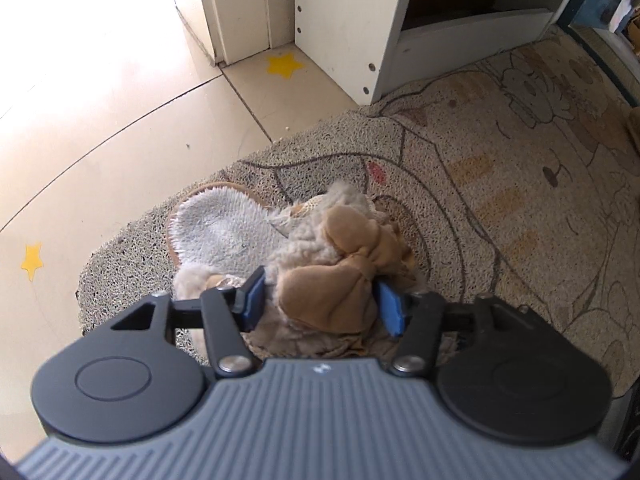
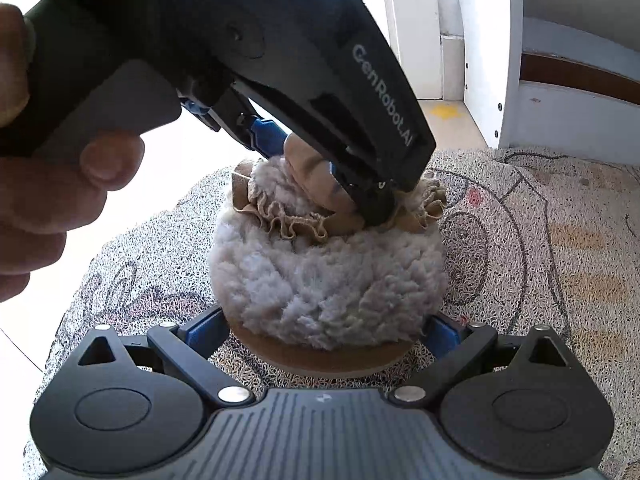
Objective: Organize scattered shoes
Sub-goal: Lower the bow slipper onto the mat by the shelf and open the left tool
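Note:
A fluffy cream slipper [image 2: 328, 292] with a tan sole and a tan bow [image 1: 336, 280] lies on the patterned mat [image 1: 480, 200]. Its white fleece insole [image 1: 216, 232] shows in the left wrist view. My left gripper [image 1: 320, 300] points down over the bow with a blue pad on each side. The left pad stands a little clear of the bow and the right pad is at its edge. In the right wrist view, the left gripper [image 2: 320, 176] sits on top of the slipper. My right gripper [image 2: 324, 330] straddles the slipper's toe with jaws wide, and the fleece is not squeezed.
A person's hand [image 2: 48, 200] holds the left gripper's handle. A white cabinet [image 1: 340, 20] stands at the mat's far edge, with a grey step [image 1: 472, 28] beside it. Pale floor tiles [image 1: 100, 80] with yellow star stickers [image 1: 284, 65] lie to the left.

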Tool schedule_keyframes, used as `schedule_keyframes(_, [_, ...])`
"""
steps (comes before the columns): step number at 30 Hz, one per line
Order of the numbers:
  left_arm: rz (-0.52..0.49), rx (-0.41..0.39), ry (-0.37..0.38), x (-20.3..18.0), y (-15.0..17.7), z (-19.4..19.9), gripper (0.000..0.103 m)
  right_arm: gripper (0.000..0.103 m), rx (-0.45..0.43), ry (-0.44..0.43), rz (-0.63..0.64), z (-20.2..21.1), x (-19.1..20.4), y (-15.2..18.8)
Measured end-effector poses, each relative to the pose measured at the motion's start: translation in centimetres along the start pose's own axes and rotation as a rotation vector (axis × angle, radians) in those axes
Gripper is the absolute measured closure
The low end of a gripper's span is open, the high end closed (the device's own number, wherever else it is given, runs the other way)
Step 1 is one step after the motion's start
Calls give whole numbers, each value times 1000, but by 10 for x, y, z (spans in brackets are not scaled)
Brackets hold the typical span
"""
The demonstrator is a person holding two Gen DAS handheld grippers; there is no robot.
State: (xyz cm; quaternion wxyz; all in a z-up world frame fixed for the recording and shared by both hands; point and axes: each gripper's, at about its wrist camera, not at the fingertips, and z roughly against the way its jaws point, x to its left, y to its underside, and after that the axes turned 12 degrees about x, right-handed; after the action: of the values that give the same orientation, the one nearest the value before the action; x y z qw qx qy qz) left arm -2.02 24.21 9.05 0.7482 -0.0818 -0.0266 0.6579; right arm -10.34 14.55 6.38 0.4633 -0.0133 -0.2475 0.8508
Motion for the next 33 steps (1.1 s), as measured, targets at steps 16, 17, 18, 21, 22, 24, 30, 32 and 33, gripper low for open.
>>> schedule_keyframes(16, [27,13,42,6,0,-6,3,13,6,-126,27,6,-6,8])
schedule_keyframes(17, [16,12,53,3,-1,-7,3,13,6,-132,24,6,-7,8])
schedule_keyframes(18, [7,11,59,1,-1,-8,3,14,7,-147,19,6,-8,9])
schedule_keyframes(21, [19,16,48,1,-4,-12,3,17,2,-155,9,6,-11,11])
schedule_keyframes(22, [30,16,51,2,-5,-13,3,18,0,-155,6,6,-12,12])
schedule_keyframes(24, [36,6,49,3,-6,-9,3,19,-2,-152,-3,7,-16,13])
schedule_keyframes(30, [22,-23,5,-2,-8,5,2,18,-17,-105,-30,13,-25,16])
schedule_keyframes(32, [29,-21,10,-2,-8,5,2,18,-18,-88,-43,15,-28,18])
schedule_keyframes(33, [34,-20,20,-4,-9,5,2,17,-19,-75,-53,17,-32,19])
